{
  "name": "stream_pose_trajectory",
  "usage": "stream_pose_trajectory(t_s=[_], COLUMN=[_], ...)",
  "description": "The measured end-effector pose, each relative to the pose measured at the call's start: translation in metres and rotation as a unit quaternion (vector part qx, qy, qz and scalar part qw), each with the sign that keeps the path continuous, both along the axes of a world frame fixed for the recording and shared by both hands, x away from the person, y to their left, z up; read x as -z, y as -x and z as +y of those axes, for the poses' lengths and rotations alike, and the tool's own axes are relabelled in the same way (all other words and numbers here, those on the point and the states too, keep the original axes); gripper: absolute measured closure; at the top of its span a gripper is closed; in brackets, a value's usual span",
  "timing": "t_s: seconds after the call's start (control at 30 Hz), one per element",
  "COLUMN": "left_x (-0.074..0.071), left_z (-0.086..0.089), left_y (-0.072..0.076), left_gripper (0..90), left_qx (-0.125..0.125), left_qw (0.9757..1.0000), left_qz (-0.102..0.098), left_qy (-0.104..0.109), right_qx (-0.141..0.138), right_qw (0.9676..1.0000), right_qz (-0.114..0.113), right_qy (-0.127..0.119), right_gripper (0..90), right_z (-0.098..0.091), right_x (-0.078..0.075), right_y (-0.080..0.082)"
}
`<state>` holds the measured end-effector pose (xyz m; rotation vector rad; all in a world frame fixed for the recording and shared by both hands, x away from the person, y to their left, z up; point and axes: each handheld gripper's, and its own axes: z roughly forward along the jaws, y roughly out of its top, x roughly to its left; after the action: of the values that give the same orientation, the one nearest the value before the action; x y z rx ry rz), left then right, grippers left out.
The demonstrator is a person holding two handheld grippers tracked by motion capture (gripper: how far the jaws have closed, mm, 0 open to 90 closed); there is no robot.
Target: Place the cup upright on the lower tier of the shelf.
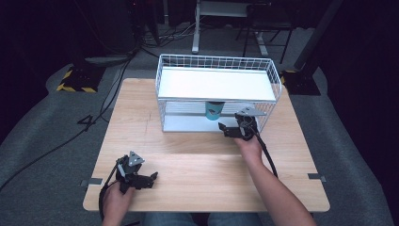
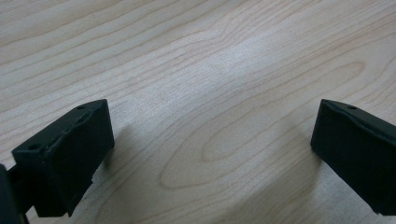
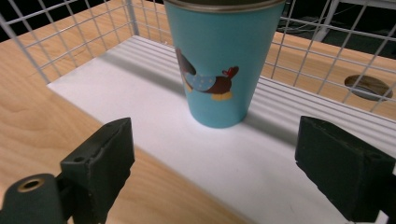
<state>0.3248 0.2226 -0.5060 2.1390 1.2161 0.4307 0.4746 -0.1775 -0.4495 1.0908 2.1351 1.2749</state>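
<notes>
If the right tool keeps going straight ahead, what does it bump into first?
Most likely the blue cup, standing upright on the lower shelf of the white wire rack. The right tool points at it with jaws open, apart from it; how far off is hard to judge.

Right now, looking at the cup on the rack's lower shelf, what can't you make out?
- Cup rim and inside: cut off by the top edge of the right gripper view.
- Cup's upper part in the high view: hidden under the rack's top shelf.
- The picture on the cup: too small in the high view; partly turned away in the right gripper view.
- Right gripper fingers: small and dark in the high view.
</notes>
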Motion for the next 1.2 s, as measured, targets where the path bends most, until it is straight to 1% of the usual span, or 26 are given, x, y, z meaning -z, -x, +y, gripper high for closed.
stream_pose_trajectory(t_s=[0.03,0.07,0.17,0.23,0.4,0.47,0.53,0.63,0.7,0.8,0.87,0.93,1.0,1.07,1.1,1.13,1.2], left_x=[0.000,0.000,0.000,0.000,0.000,0.000,0.000,0.000,0.000,0.000,0.000,0.000,0.000,0.000,0.000,0.000,0.000], left_z=[0.000,0.000,0.001,0.001,0.001,0.001,0.001,0.000,0.000,0.000,-0.001,-0.001,-0.001,-0.001,-0.001,-0.001,-0.002], left_y=[0.000,0.001,0.002,0.003,0.003,0.003,0.003,0.002,0.002,0.001,0.000,-0.001,-0.001,-0.002,-0.002,-0.002,-0.002], left_gripper=[0.0,0.0,0.0,0.0,0.0,0.0,0.0,0.0,0.0,0.0,0.0,0.0,0.0,0.0,0.0,0.0,0.0], left_qx=[0.000,0.002,0.005,0.005,0.007,0.007,0.006,0.004,0.005,0.004,0.000,-0.001,-0.002,-0.002,-0.002,-0.003,-0.004], left_qw=[1.0000,1.0000,1.0000,1.0000,1.0000,1.0000,1.0000,1.0000,1.0000,1.0000,1.0000,1.0000,1.0000,1.0000,1.0000,1.0000,1.0000], left_qz=[0.000,-0.001,0.000,0.000,0.000,0.000,0.000,0.000,-0.001,0.001,0.000,0.002,0.002,0.000,0.000,0.000,0.000], left_qy=[0.000,0.001,-0.001,-0.001,-0.002,-0.002,-0.002,0.000,0.000,-0.002,0.001,0.001,0.000,-0.001,-0.001,-0.002,-0.001], right_qx=[0.000,-0.004,-0.009,-0.018,-0.032,-0.037,-0.039,-0.038,-0.037,-0.040,-0.039,-0.039,-0.034,-0.032,-0.032,-0.032,-0.032], right_qw=[1.0000,1.0000,1.0000,0.9998,0.9994,0.9992,0.9992,0.9991,0.9988,0.9983,0.9981,0.9982,0.9986,0.9986,0.9986,0.9985,0.9986], right_qz=[0.000,0.002,-0.001,0.002,-0.004,-0.002,0.005,0.015,0.017,0.025,0.031,0.032,0.029,0.030,0.030,0.034,0.036], right_qy=[0.000,0.001,-0.001,-0.003,0.014,0.012,0.008,0.010,0.027,0.033,0.036,0.033,0.029,0.031,0.031,0.030,0.022], right_gripper=[12.2,12.2,12.2,12.3,12.3,12.3,12.3,12.3,12.3,12.3,12.3,12.3,12.4,13.3,13.3,14.7,14.7], right_z=[0.000,-0.005,-0.014,-0.020,-0.037,-0.046,-0.055,-0.068,-0.076,-0.089,-0.096,-0.104,-0.111,-0.117,-0.117,-0.122,-0.128], right_x=[0.000,-0.003,-0.009,-0.014,-0.025,-0.027,-0.026,-0.025,-0.024,-0.023,-0.023,-0.023,-0.023,-0.021,-0.021,-0.018,-0.014], right_y=[0.000,0.005,0.014,0.020,0.038,0.044,0.050,0.058,0.064,0.072,0.077,0.083,0.089,0.095,0.095,0.102,0.109])
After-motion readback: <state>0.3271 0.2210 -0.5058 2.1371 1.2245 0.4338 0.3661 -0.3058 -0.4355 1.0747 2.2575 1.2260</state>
